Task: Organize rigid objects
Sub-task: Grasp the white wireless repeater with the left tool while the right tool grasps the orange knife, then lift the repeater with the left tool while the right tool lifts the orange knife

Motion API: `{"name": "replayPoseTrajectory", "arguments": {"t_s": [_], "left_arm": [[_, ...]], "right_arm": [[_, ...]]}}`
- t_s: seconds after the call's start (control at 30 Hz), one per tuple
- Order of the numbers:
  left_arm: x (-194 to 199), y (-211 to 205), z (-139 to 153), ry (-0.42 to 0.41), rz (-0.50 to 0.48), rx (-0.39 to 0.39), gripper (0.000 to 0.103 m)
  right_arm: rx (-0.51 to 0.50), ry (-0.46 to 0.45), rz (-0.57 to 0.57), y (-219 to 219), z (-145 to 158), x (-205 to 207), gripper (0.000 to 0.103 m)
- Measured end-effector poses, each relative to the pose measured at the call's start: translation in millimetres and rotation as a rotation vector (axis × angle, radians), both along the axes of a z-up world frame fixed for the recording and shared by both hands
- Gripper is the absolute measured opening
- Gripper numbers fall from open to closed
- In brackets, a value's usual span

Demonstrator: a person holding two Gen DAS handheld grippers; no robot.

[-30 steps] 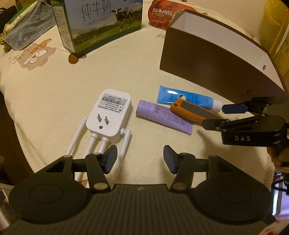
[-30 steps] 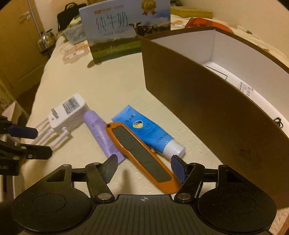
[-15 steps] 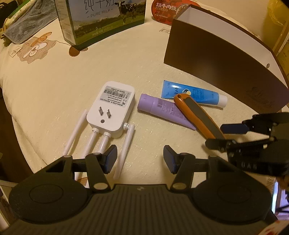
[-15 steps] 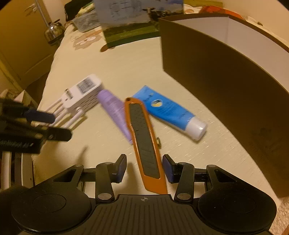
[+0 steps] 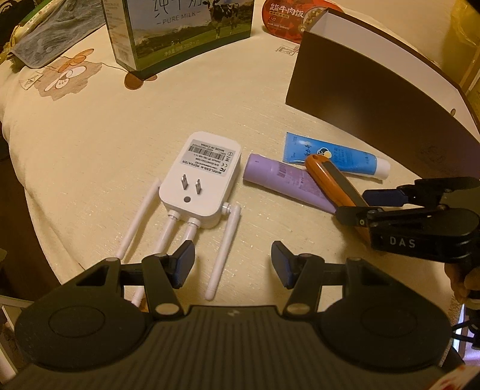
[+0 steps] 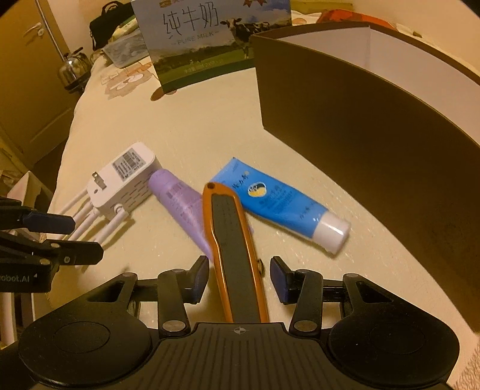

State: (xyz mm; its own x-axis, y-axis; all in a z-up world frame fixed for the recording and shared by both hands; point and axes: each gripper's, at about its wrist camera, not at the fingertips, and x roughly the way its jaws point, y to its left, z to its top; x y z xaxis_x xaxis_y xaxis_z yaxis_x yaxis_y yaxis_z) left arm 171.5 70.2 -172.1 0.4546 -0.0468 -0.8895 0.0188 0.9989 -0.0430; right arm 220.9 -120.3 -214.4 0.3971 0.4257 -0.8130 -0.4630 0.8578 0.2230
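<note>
An orange utility knife lies across a purple tube and beside a blue tube. My right gripper is open with its fingers on either side of the knife's near end, not touching it. It also shows in the left wrist view over the knife. A white plug-in repeater with antennas lies left of the purple tube. My left gripper is open and empty, just short of the antennas. A brown open box stands at the right.
A milk carton stands at the back, with a red food tub beside it. A kettle sits off the table's far left. The table edge curves close on the left.
My right gripper has pulled back along the knife and straddles its near end. Its jaws narrowed from a second ago, then widened slightly. The left gripper has edged back slightly.
</note>
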Motion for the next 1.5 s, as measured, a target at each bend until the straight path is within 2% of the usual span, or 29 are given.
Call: {"name": "replayPoseTrajectory", "arguments": {"t_s": [0.1,0.17,0.3,0.67,0.73,0.97,1.07,1.1,1.23,1.43,1.5], "left_arm": [[1,1,0,-0.005,-0.005,0.002,0.052],[1,2,-1,-0.010,-0.011,0.007,0.052],[2,3,0,-0.030,-0.031,0.027,0.052],[21,15,4,-0.115,-0.091,0.105,0.055],[29,15,1,-0.114,-0.118,0.108,0.061],[50,11,-15,-0.098,-0.199,0.140,0.061],[57,9,-23,-0.086,-0.227,0.164,0.060],[59,9,-26,-0.076,-0.228,0.169,0.054],[66,9,-30,-0.074,-0.223,0.166,0.053],[82,2,-26,-0.043,-0.157,0.099,0.052],[80,-2,-27,-0.046,-0.149,0.100,0.051]], "right_arm": [[0.002,0.006,-0.007,1,-2,2,0.040],[-0.005,-0.002,-0.016,0,-2,0,0.034],[-0.040,-0.011,-0.055,-3,-2,-7,0.033],[-0.139,-0.002,-0.289,-44,-1,-28,0.033],[-0.148,0.006,-0.337,-54,-1,-30,0.033],[-0.165,0.017,-0.452,-81,1,-30,0.033],[-0.160,0.023,-0.478,-91,2,-30,0.033],[-0.159,0.024,-0.482,-94,2,-31,0.033],[-0.152,0.025,-0.486,-100,3,-32,0.033],[-0.153,0.025,-0.487,-99,2,-29,0.033],[-0.158,0.023,-0.475,-97,0,-26,0.033]]}}
